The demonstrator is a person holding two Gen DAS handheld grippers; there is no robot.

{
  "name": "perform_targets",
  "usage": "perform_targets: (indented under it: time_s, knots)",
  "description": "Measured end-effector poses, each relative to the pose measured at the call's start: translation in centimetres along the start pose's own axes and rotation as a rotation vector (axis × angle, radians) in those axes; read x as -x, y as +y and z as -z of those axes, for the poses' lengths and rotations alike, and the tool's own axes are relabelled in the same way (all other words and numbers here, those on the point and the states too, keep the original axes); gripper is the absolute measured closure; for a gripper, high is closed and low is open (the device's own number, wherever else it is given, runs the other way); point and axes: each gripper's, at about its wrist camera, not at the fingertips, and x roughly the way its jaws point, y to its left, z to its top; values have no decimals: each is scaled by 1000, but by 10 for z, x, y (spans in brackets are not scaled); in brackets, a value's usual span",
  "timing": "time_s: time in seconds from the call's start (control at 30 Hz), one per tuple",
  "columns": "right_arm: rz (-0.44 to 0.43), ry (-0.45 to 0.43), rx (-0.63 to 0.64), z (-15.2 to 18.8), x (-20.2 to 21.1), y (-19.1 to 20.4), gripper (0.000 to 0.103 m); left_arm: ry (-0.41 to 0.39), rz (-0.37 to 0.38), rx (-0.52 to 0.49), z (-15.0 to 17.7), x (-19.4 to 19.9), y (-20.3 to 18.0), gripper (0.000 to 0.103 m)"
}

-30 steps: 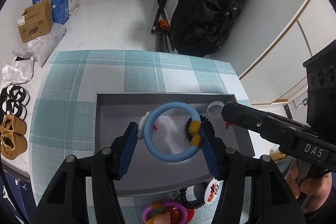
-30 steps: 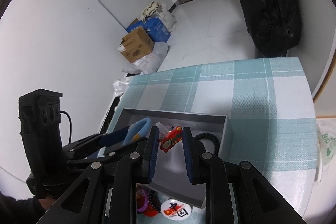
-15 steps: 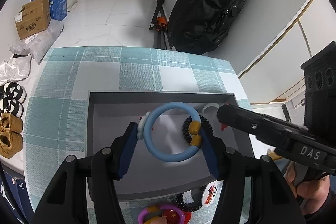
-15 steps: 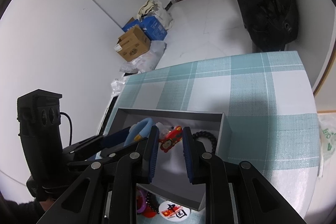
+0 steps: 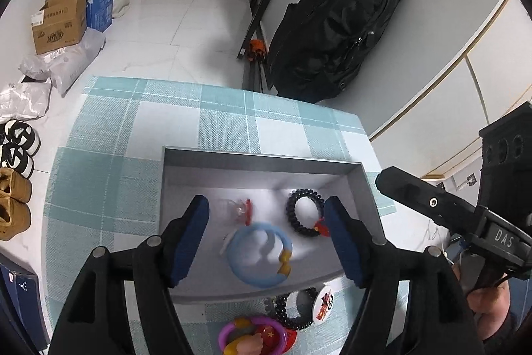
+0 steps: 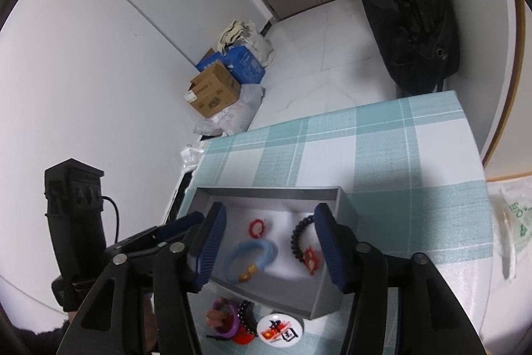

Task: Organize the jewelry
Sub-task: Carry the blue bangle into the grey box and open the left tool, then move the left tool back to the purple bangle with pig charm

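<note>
**Both grippers opening above a grey jewelry tray**

Two fisheye views look down on a table with a teal and white checked cloth (image 5: pixel 109 175). A shallow grey tray (image 5: pixel 259 162) sits on the cloth in the lower middle of each view.

In the left wrist view, the left gripper (image 5: pixel 267 233) fills the bottom of the frame. Its blue-padded jaws are spreading apart and grip nothing. A light blue ring (image 5: pixel 259 257) with yellow beads lies on the tray floor between the pads, touching neither. Above and to the right of it in the tray lies a black coil hair tie (image 5: pixel 305 211) with a red charm at its lower end. A small clear and red piece (image 5: pixel 240 210) lies to the upper left of the ring.

In the right wrist view, the right gripper (image 6: pixel 270 247) is also opening with nothing held. The red charm (image 6: pixel 312 260) lies in the tray near its right pad.

In front of the tray, on the cloth at the bottom of the left view, lie a purple ring (image 5: pixel 252 335), another black coil tie (image 5: pixel 289 310) and a round white badge (image 5: pixel 325 301).

A black bag (image 5: pixel 335 22) stands on the floor in the upper right of the left view. Cardboard boxes (image 5: pixel 60 20) sit in the upper left.
</note>
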Motion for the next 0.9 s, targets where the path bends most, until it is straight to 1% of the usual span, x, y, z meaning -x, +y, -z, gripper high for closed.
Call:
perform_targets:
  time_s: [0.07, 0.23, 0.3, 0.47, 0.5, 0.57, 0.63, 0.67, 0.77, 0.9]
  knots:
    - [6, -4, 0, 0, 3, 0, 42, -6, -1, -5, 2, 4, -2, 35]
    - [20, -29, 29, 3, 12, 5, 35, -19, -38, -32, 10, 11, -6, 35]
    - [22, -40, 41, 4, 17, 8, 29, -31, -47, -41, 13, 16, -8, 35]
    - [37, -54, 75, 11, 26, 18, 21, -74, -79, -73, 23, 29, -13, 35]
    - [41, -55, 80, 12, 27, 19, 18, -80, -89, -81, 25, 31, -13, 34]
    - [64, -59, 93, 14, 28, 21, 15, -94, -119, -117, 30, 35, -14, 34]
    - [83, -64, 98, 16, 32, 21, 14, -125, -155, -156, 35, 40, -15, 33]
    - [86, -68, 96, 17, 33, 21, 12, -132, -162, -164, 37, 43, -13, 32]
    - [99, -80, 91, 20, 39, 18, 8, -142, -156, -138, 42, 50, -3, 30]
    - [116, -77, 100, 27, 42, 17, 7, -140, -140, -98, 47, 55, 8, 28]
